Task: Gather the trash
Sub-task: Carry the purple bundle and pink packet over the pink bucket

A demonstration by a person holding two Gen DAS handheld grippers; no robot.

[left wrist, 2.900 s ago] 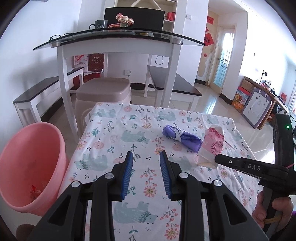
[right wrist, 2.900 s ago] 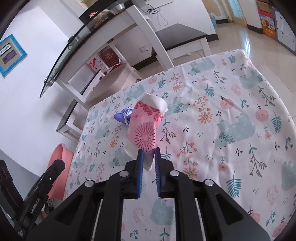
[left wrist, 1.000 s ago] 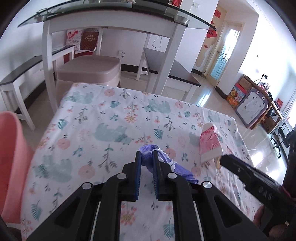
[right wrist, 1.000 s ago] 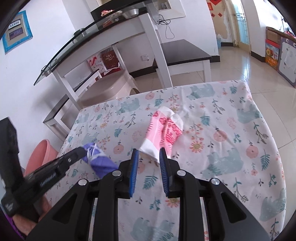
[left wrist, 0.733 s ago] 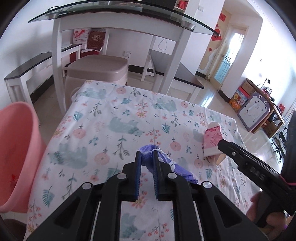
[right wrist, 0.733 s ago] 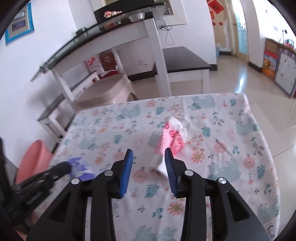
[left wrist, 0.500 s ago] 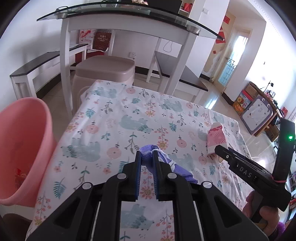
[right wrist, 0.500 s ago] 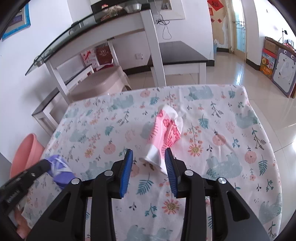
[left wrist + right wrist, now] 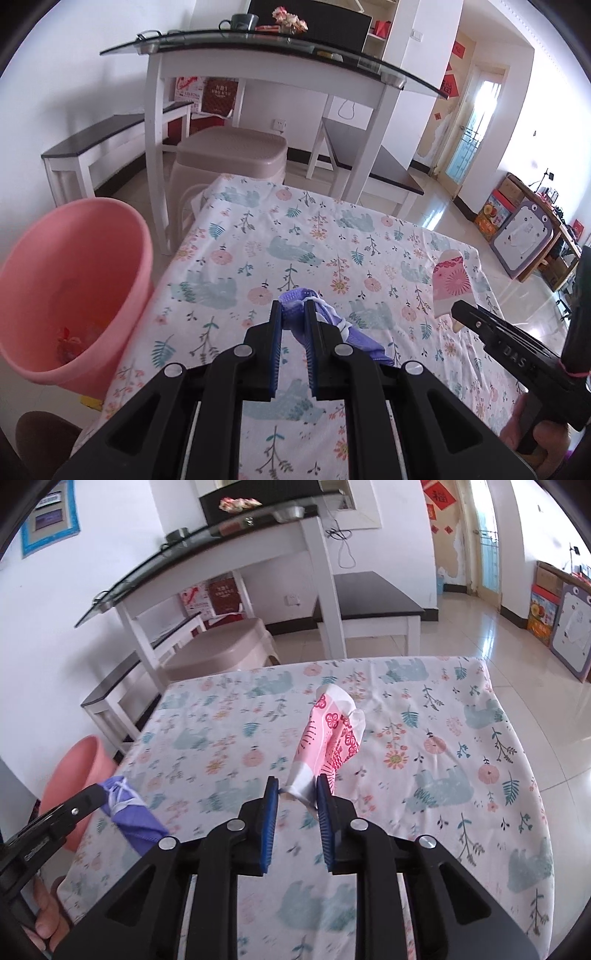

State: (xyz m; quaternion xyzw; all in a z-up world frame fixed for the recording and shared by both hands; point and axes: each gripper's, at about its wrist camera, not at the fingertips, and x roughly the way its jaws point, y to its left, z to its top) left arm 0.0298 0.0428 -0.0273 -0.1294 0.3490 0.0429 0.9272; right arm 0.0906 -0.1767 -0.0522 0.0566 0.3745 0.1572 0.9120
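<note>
Desk [image 9: 258, 229] under a white cloth printed with pale blue bears, pink flowers and green leaves takes up the middle of both views. Behind it stands a tall white console with a curved dark glass top [image 9: 266, 48], and a beige plastic stool [image 9: 231, 155] sits between the two. At the desk's left edge, lower than the cloth, a round pink plastic bucket [image 9: 70, 258] stands with a few red scraps at its bottom.

The left tongs [image 9: 293, 314] are clenched on a crumpled purple cloth bundle with a white cord [image 9: 295, 325], which hangs off the blue pads above the near part of the cloth; the right wrist view shows the same bundle [image 9: 129, 812] gripped at the tip of those tongs, lifted off the surface, between the bucket [image 9: 74, 771] and the right tongs.

The right tongs [image 9: 295, 794] are closing, with the white lower end of a pink and white paper wrapper printed with red flowers [image 9: 328, 742] between the blue pads and against the right pad. The wrapper rises at a slant from the tips over the middle of the desk. In the left wrist view it [image 9: 452, 284] stands out beyond the tip of the right tongs, near the desk's right edge
</note>
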